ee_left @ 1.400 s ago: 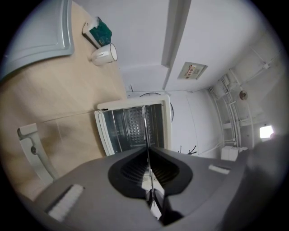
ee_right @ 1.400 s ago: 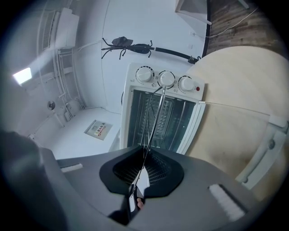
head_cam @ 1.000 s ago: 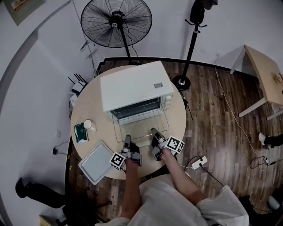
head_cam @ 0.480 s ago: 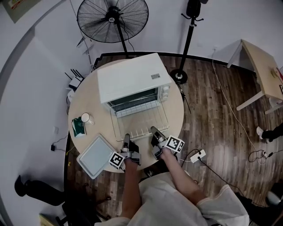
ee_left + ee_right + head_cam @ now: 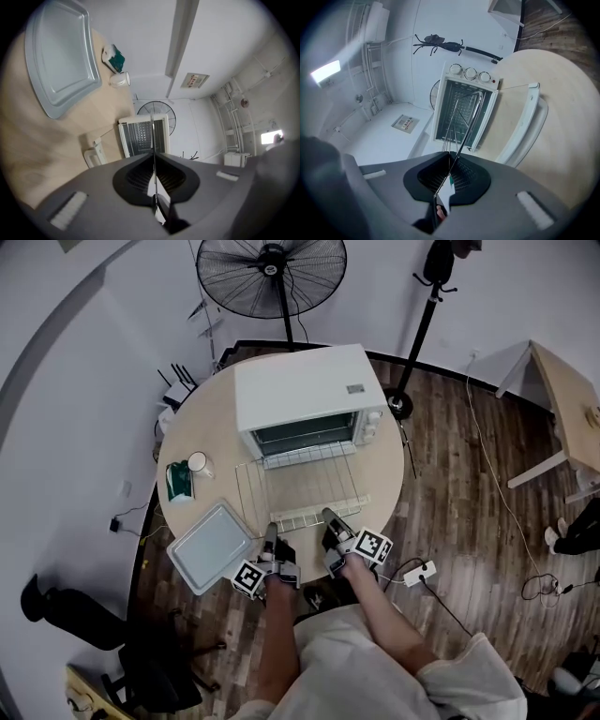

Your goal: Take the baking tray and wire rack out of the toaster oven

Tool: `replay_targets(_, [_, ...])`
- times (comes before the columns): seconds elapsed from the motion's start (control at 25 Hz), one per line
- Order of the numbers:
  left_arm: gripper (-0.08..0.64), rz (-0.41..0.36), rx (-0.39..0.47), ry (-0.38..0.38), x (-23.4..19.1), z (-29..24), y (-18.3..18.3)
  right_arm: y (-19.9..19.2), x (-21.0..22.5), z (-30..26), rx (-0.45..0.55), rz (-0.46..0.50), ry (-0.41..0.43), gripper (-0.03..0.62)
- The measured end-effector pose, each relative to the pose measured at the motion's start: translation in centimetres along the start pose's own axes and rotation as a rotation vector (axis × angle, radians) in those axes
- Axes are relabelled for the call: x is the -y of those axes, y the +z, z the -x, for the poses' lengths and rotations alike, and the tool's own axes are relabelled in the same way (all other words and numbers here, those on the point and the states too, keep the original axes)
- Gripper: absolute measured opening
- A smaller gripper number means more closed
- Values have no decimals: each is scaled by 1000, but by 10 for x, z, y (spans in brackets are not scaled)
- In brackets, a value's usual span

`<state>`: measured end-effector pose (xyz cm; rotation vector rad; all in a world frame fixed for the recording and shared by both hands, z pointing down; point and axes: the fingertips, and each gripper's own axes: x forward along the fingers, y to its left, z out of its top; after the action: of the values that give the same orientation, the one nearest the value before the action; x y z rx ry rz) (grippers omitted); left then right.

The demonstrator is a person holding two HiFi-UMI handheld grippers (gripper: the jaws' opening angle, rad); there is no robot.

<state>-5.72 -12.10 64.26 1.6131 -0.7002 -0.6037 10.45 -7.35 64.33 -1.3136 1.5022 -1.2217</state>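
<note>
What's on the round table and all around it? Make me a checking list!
Surface: round wooden table.
Job's things: toaster oven, door open; wire rack out over the door; baking tray lying on the table.
Clutter: mug, green packet.
Grippers: left gripper and right gripper both shut on the wire rack's front edge.
Cables: power strip and cords on the floor.
Surroundings: standing fan, black stand.

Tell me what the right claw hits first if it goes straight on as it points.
The right claw is shut on the wire rack, which runs straight ahead of it. Beyond the rack, the line likely ends in the open mouth of the toaster oven; depth is unclear.
</note>
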Motion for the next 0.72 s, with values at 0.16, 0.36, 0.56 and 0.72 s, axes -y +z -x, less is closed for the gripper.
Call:
replay_targets(0.16, [63,-11,48,-4,0,29,19,-32,-6,-3,-51,-7,-3,5])
replay_targets(0.36, [63,-12,139,30,-8,76,44,-78,-17,-11,-149,5,19,5])
replay_targets(0.56, [63,-9,242,44,-21,130,78,-137,-22,-23,-251,3,52,5])
replay_targets(0.72, [63,28,329,78,-42,170,103,-182,-27,-38,-349,11,53,5])
